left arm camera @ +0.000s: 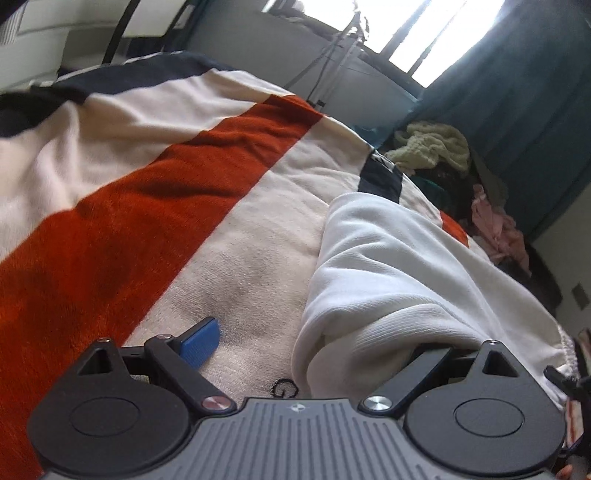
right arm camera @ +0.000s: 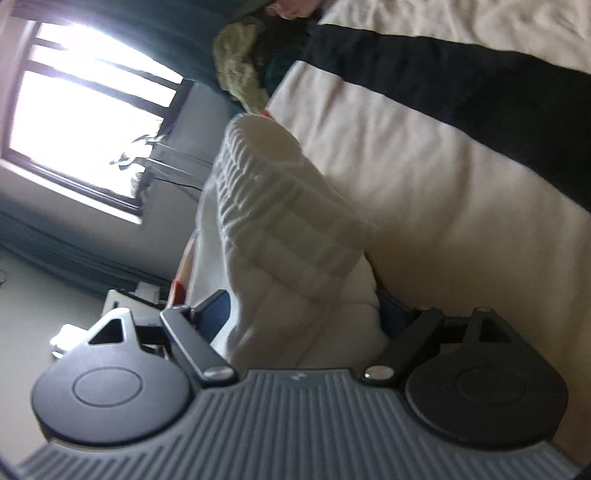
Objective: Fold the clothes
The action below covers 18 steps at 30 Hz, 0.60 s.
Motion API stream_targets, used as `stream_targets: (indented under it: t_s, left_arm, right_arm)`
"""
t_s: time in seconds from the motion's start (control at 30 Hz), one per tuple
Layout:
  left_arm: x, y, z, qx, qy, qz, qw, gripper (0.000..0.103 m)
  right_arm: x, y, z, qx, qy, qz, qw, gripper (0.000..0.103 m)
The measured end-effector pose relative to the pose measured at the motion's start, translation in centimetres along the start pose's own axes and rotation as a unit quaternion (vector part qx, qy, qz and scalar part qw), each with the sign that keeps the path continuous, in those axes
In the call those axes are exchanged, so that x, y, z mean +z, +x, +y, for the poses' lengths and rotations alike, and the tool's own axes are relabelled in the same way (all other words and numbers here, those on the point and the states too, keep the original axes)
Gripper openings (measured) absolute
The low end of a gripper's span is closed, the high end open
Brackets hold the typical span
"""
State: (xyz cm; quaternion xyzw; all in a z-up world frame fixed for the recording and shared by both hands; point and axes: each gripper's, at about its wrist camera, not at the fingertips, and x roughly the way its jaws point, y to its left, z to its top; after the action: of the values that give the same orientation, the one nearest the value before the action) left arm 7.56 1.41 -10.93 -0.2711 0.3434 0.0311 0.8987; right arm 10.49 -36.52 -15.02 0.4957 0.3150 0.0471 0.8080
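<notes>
In the left wrist view, the left gripper (left arm camera: pixel 317 343) is hovering over the striped cream, orange and navy blanket (left arm camera: pixel 155 177), fingers spread wide; one blue pad (left arm camera: pixel 201 343) is showing bare, the other is hidden under the white ribbed knit garment (left arm camera: pixel 388 266) lying toward the blanket's far right edge.

In the right wrist view, the right gripper (right arm camera: pixel 303 314) is straddling the garment's bunched cuff (right arm camera: pixel 280 206), jaws wide, seemingly unclamped. Best pinching a clean edge before folding.

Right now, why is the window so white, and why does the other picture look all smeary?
Left wrist view: daylight overexposes the window, washing out what is outside; the striped blanket looks fairly sharp though bent by the fisheye. Right wrist view: the window glares too, and the white garment is blurred.
</notes>
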Motion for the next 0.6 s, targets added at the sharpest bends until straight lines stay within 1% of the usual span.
stream_targets:
  t_s: [0.03,0.13,0.2,0.23,0.27,0.3,0.37,0.4,0.5,0.6]
  left_arm:
    - [0.0,0.0,0.2,-0.001,-0.006,0.001,1.0,0.095]
    - [0.0,0.0,0.1,0.0,-0.002,0.0,1.0,0.095]
    - [0.0,0.1,-0.2,0.002,0.009,0.002,1.0,0.095]
    - [0.0,0.1,-0.5,0.003,0.019,0.005,0.9998,0.095]
    - [0.0,0.1,-0.8,0.004,0.029,0.007,0.9995,0.095]
    - [0.0,0.1,-1.1,0.005,0.039,0.009,0.9992,0.096]
    - [-0.2,0.1,-1.7,0.004,0.062,0.022,0.9979,0.095]
    - [-0.3,0.1,-2.0,0.001,0.072,0.033,0.9968,0.095]
    - [-0.4,-0.9,-1.6,-0.041,0.052,0.063,0.9958,0.095]
    - [-0.3,-2.3,-0.5,-0.092,0.003,0.07,0.9932,0.095]
  right_arm:
    - [0.0,0.2,-0.1,-0.004,-0.001,0.002,1.0,0.086]
    - [-0.3,1.8,-0.6,-0.038,-0.01,0.025,0.999,0.085]
    - [-0.5,2.3,-0.7,-0.045,-0.025,0.023,0.998,0.085]
    - [-0.5,2.1,-0.5,-0.049,-0.028,0.015,0.998,0.084]
    - [-0.5,1.9,-0.2,-0.053,-0.032,0.007,0.998,0.069]
    - [-0.5,1.5,0.0,-0.053,-0.029,-0.002,0.998,0.051]
    - [-0.2,0.1,0.2,-0.033,0.001,-0.023,0.999,0.039]
    - [-0.1,-0.6,0.5,-0.026,0.004,-0.034,0.999,0.037]
    - [0.2,-1.3,1.4,-0.027,-0.016,-0.053,0.998,0.037]
    - [0.2,-1.2,0.4,-0.032,0.003,-0.051,0.998,0.037]
